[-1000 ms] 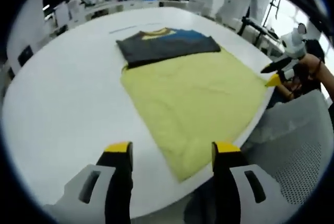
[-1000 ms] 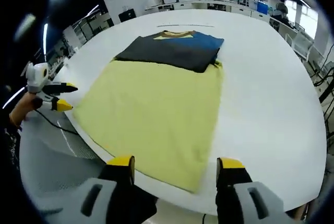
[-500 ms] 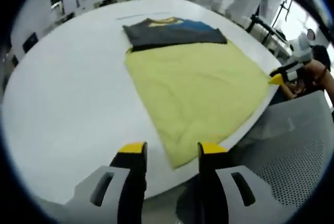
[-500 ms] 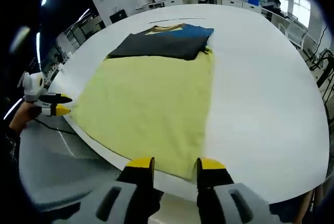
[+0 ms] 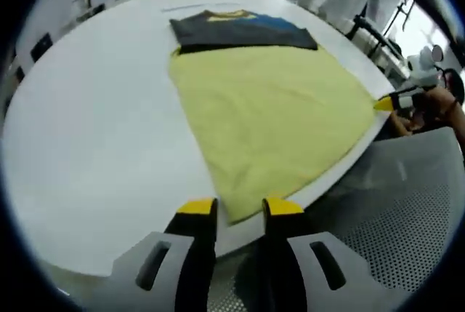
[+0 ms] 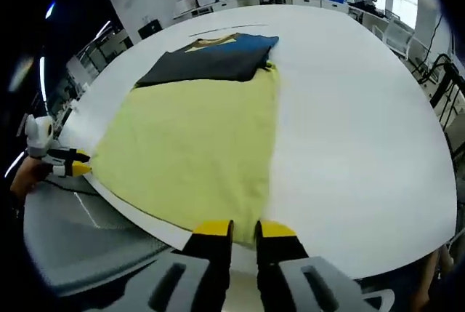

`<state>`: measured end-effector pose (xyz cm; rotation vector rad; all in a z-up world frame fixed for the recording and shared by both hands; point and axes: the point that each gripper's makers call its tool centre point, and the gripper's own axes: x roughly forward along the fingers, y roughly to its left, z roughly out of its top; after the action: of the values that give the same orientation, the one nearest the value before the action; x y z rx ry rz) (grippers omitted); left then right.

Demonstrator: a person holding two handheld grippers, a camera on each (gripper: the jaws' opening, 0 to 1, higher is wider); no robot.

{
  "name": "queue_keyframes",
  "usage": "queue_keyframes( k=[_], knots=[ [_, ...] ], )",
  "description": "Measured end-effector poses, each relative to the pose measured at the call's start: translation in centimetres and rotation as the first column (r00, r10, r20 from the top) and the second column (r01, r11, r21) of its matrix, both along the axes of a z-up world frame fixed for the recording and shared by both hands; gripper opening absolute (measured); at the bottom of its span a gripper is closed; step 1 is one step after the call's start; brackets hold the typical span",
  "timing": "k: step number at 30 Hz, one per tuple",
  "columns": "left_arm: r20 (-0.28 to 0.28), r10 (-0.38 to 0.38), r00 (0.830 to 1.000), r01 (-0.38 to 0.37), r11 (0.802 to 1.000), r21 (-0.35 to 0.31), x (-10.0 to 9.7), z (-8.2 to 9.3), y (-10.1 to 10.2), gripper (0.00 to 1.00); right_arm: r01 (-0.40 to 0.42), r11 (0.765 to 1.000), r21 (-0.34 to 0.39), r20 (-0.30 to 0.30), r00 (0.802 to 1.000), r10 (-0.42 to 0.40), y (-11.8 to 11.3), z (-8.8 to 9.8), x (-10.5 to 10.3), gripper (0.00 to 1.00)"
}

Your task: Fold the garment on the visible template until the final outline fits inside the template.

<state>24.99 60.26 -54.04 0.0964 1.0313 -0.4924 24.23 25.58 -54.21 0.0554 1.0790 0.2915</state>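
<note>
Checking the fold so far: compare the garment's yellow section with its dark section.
The yellow section is large, spread flat, and reaches the table's near edge by the right tongs; the dark section is a smaller band at the far end, with blue and a collar showing. Both lie flat on the white table.

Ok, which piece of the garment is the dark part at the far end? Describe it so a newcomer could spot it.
Start at the big white table and find the pale yellow garment spread on it from the near edge. At its far end lies the dark grey folded section with a blue patch and a yellow neckline, the one dark area on the yellow cloth.
</note>
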Motion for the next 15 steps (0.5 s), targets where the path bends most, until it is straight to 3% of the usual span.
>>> queue_keyframes(
  k=[6, 15],
  knots=[
    [-0.016, 0.034, 0.999, -0.034, 0.999, -0.007, 0.01, -0.06, 0.18, 0.19, 0.005, 1.000, -0.004, 0.003, 1.000, -0.005, 0.10, -0.04, 0.13, 0.05],
    [-0.057, 0.071, 0.996, -0.072, 0.997, -0.009, -0.31, -0.18, -0.18, 0.02, -0.033, 0.999, -0.041, -0.002, 0.999, 0.033, 0.07, -0.17, 0.25, 0.00]
  ],
)
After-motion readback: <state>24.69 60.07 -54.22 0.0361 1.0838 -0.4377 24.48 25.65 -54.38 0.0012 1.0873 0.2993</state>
